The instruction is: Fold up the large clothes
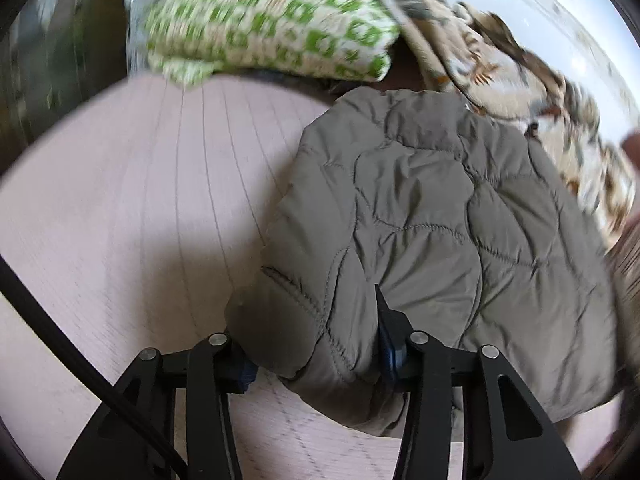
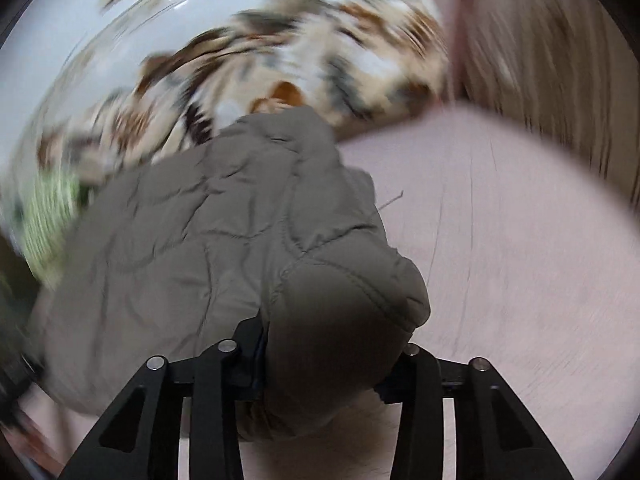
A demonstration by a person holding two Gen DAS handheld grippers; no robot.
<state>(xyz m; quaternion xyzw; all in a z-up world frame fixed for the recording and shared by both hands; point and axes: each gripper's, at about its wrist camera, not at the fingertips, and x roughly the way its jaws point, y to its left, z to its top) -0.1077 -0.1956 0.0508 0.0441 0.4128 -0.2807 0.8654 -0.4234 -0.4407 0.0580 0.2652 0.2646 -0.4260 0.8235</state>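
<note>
Left wrist view: the quilted grey-brown jacket lies spread on the pale pink floor, its far end reaching a patterned blanket, with a green-checked cushion beyond. The garment appears only partly folded: one padded edge is gathered up near the camera, while the main body still lies broad and flat. Judged from this, a fold is in hand and the final compact shape is not yet reached. The left tongs are partly closed and clenched on a thick bunched corner of the jacket, which fills the gap between the pads.

Right wrist view: the same jacket stretches away over the floor, much blurred. The right tongs are likewise partly closed, grasping a rounded padded fold of the jacket's other near corner. Both near corners are thus held.
</note>
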